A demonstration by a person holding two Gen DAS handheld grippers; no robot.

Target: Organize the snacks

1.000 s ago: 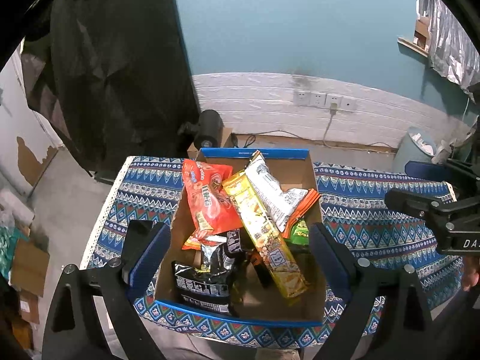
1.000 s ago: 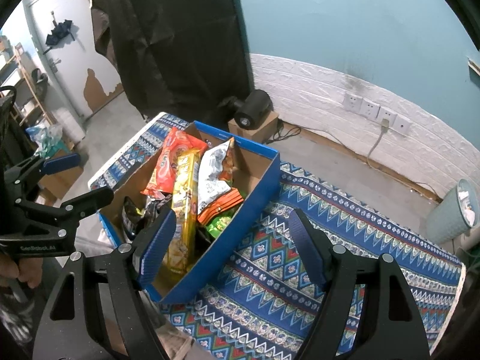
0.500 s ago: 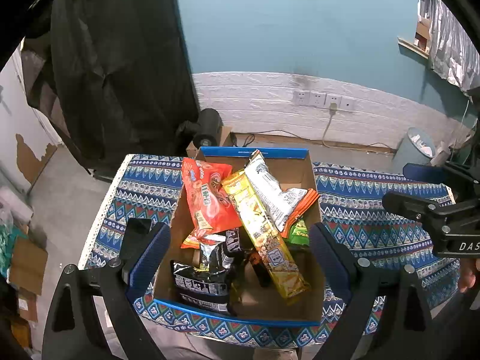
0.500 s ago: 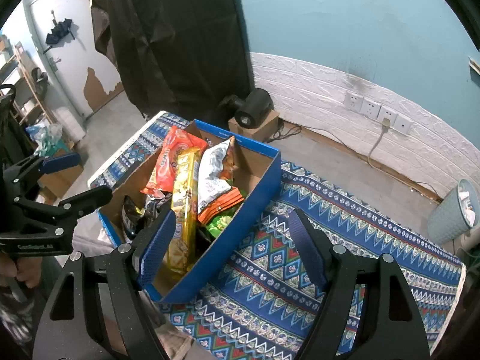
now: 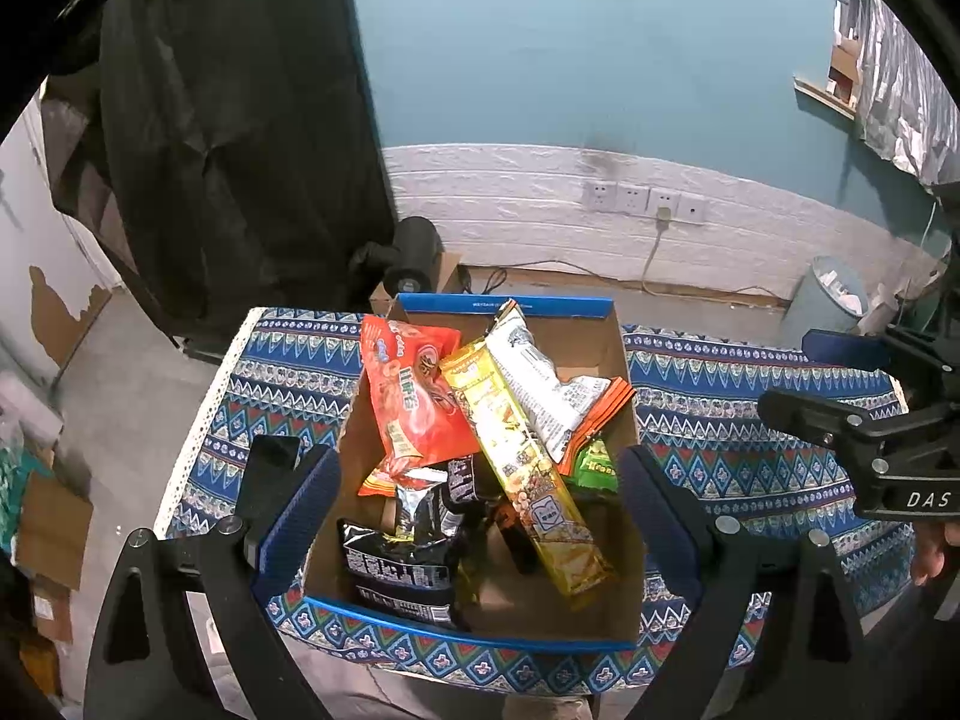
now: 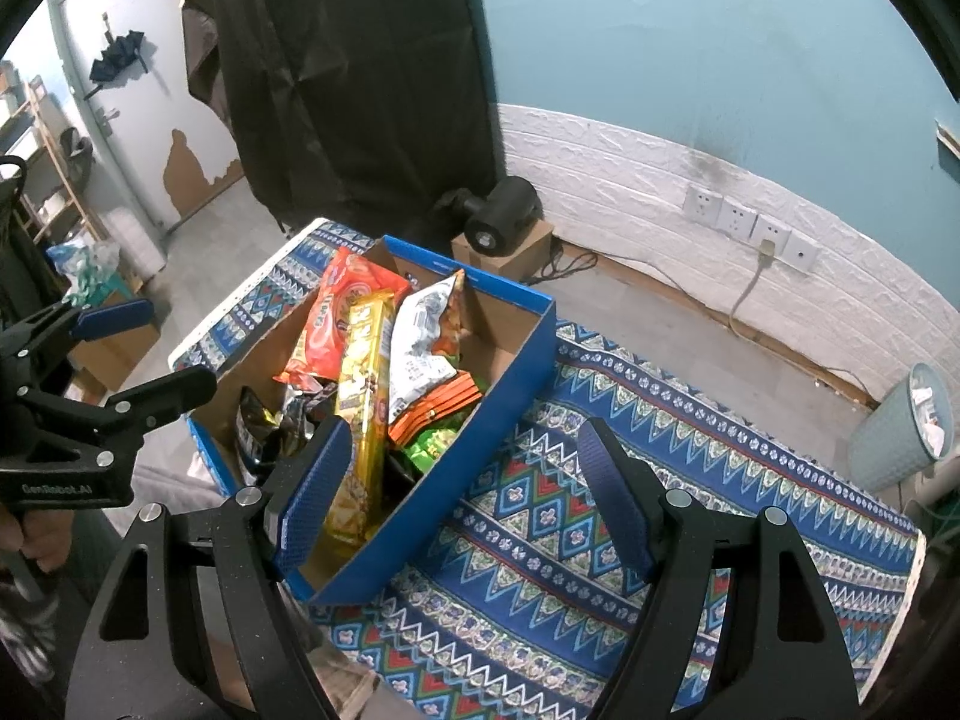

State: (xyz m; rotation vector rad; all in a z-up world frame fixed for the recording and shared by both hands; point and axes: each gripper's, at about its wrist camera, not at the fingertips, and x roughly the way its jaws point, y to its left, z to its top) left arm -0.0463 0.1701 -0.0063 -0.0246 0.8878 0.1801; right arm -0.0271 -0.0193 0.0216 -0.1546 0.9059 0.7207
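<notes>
From the left wrist camera, the left gripper (image 5: 480, 516) hangs above the table with its blue-padded fingers (image 5: 297, 516) spread wide and holding nothing, framing an open blue-edged cardboard box (image 5: 510, 639) that sits on a blue patterned tablecloth (image 5: 720, 396). Inside the box, a red-orange snack bag (image 5: 414, 402) leans toward 11 o'clock, a long yellow biscuit pack (image 5: 522, 474) runs diagonally across the middle, a white printed bag (image 5: 540, 378) lies against it toward 1 o'clock, a small green packet (image 5: 594, 465) shows beside the yellow pack at 3 o'clock, and a black foil bag (image 5: 408, 558) rests at 7 o'clock. The right gripper (image 5: 840, 384) enters at 3 o'clock, well apart from the box. From the right wrist camera, the right gripper (image 6: 462, 504) is likewise spread wide and empty; its left finger (image 6: 309, 495) overlaps the box's near corner in view, its right finger over bare cloth. The box (image 6: 498, 384) lies toward 10 o'clock, and the left gripper (image 6: 132, 354) shows at 9 o'clock beside it.
</notes>
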